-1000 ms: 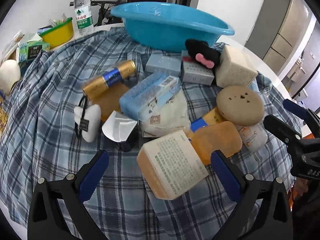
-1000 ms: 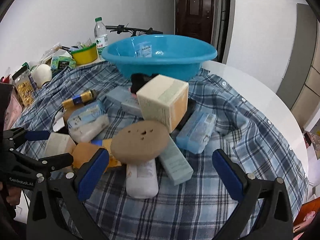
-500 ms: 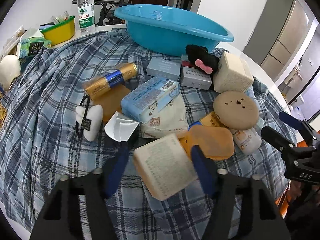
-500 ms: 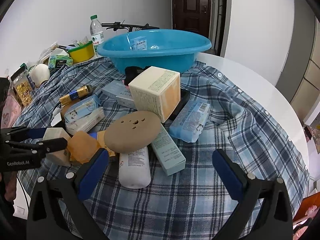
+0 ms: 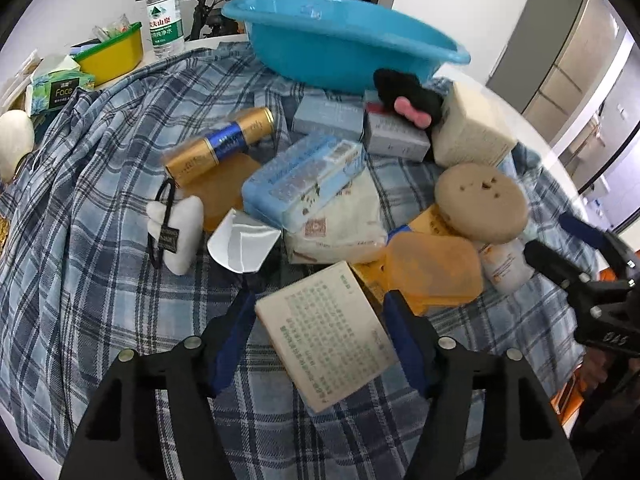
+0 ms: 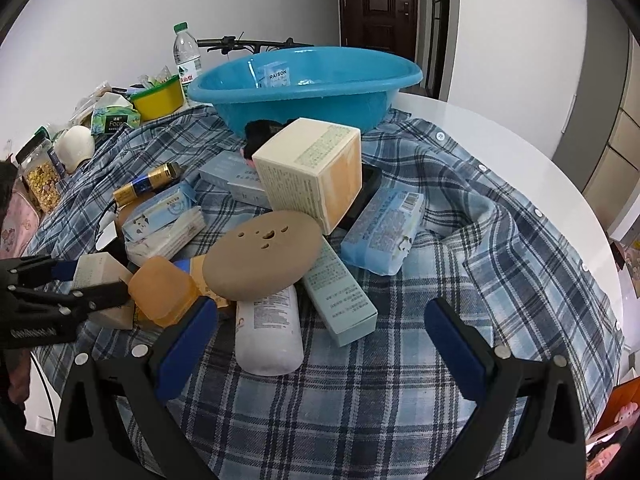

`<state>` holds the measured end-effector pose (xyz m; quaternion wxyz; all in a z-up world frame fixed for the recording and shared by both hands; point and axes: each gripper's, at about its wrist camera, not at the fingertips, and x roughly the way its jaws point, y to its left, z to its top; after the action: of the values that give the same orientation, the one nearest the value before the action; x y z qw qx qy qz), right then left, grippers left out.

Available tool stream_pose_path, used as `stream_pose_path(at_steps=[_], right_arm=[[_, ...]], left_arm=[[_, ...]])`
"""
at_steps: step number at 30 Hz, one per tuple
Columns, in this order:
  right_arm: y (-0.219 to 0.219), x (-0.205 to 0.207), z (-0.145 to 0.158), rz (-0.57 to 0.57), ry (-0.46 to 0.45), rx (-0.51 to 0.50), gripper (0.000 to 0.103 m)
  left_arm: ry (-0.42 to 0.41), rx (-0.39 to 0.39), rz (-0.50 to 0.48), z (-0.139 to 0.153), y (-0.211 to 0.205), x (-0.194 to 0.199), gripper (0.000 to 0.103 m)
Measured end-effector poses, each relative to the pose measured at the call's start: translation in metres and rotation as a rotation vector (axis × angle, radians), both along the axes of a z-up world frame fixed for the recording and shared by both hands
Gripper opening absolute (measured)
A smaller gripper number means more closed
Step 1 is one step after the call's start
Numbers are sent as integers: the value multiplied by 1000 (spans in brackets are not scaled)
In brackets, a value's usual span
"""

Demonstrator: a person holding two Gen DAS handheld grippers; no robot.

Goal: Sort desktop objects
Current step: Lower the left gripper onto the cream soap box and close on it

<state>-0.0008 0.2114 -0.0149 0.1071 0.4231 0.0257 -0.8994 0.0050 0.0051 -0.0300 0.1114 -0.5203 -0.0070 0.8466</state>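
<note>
My left gripper is shut on a cream printed box, one blue pad on each side; the box also shows in the right wrist view. An orange soap-like block touches its far right corner. My right gripper is open and empty, just in front of a white tube and a pale green carton. A brown round disc, a large cream cube box and blue wipe packs lie in the pile. The blue basin stands behind.
A checked cloth covers the round white table. A gold and blue tube, a white plush with black cord, grey boxes and a black plush lie around. A water bottle and yellow bowl stand at the back left.
My left gripper moved forward around the cream printed box and closed on it. My right gripper stayed open and shifted only slightly.
</note>
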Motion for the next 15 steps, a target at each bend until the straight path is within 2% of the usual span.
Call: stream_pose_path(at_steps=[2,5,6,7,9,15], right_arm=[[2,0,-1,-3,-4,0,103],[5,0,-4,-9,-12,1,103],[6,0,-5,-12,-16,0,103],[7,-1,-6,-15,-20,-2,103],[8,-2,-8,-19,-27,-5,103],[10,-2,-8,-21,-29,-9,103]], left_arm=[[-22,-17,5,-7,1,-1,69],[-30,6,17,-10,0,-1,69],[-23,10,21,-9,-1,0,64],[-17,2,24,-8,-1,0,55],[-5,-22,31,-7,0,0,48],[5,-5,29,-5,-2,0,46]])
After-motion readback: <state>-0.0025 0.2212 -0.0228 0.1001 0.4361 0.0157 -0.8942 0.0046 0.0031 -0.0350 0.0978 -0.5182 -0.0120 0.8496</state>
